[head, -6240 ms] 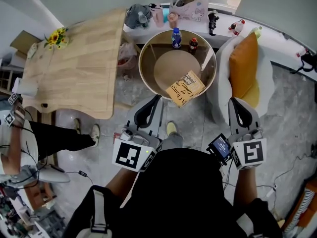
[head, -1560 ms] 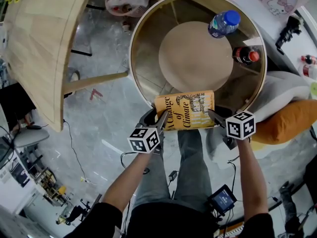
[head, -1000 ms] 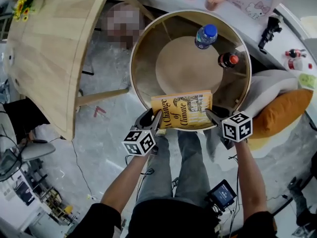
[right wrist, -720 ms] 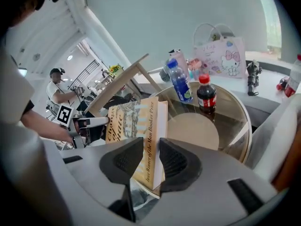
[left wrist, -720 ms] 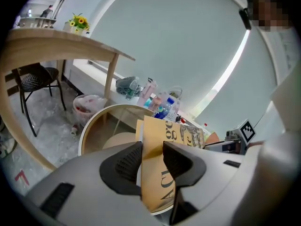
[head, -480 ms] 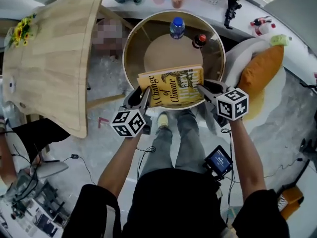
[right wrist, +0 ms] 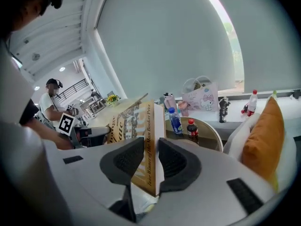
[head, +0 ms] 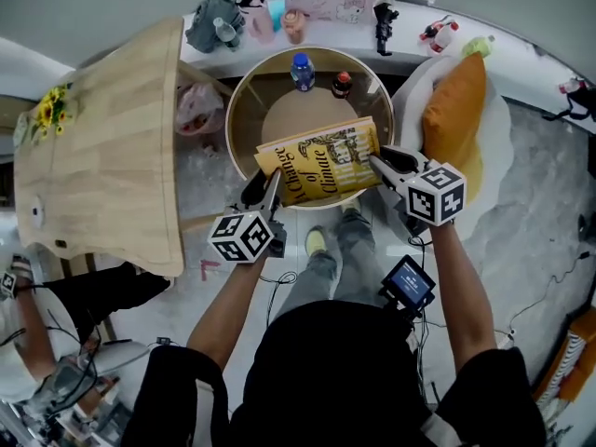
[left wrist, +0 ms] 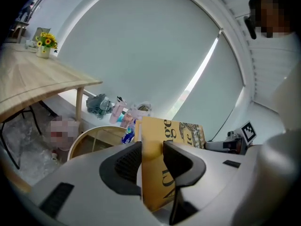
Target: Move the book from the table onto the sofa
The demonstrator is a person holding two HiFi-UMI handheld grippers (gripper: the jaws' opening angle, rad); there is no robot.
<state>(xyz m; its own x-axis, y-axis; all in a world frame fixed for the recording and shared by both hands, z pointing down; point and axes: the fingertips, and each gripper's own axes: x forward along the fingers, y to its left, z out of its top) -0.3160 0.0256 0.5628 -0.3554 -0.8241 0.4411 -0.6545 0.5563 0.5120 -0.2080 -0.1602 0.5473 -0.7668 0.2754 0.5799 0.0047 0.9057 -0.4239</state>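
Note:
I hold a yellow book (head: 321,161) in the air over the near rim of the round table (head: 233,110), one gripper on each end. My left gripper (head: 270,177) is shut on its left edge, and in the left gripper view the book (left wrist: 176,131) stands upright between the left gripper's (left wrist: 151,154) pads. My right gripper (head: 377,163) clamps the right edge and its jaws are closing tighter on it. In the right gripper view the right gripper (right wrist: 150,149) pinches the book's spine (right wrist: 143,126). The white sofa seat (head: 498,133) with an orange cushion (head: 452,124) is to the right.
A water bottle (head: 301,71) and a dark bottle (head: 342,84) stand at the round table's far side. A long wooden table (head: 112,156) lies to the left. A ledge (head: 317,12) with a bag and small items runs behind. Another person (head: 37,296) sits at far left.
Both grippers have lifted the book up off the round table, and it now tilts. The head view has pulled back, so the sofa seat and cushion show more fully.

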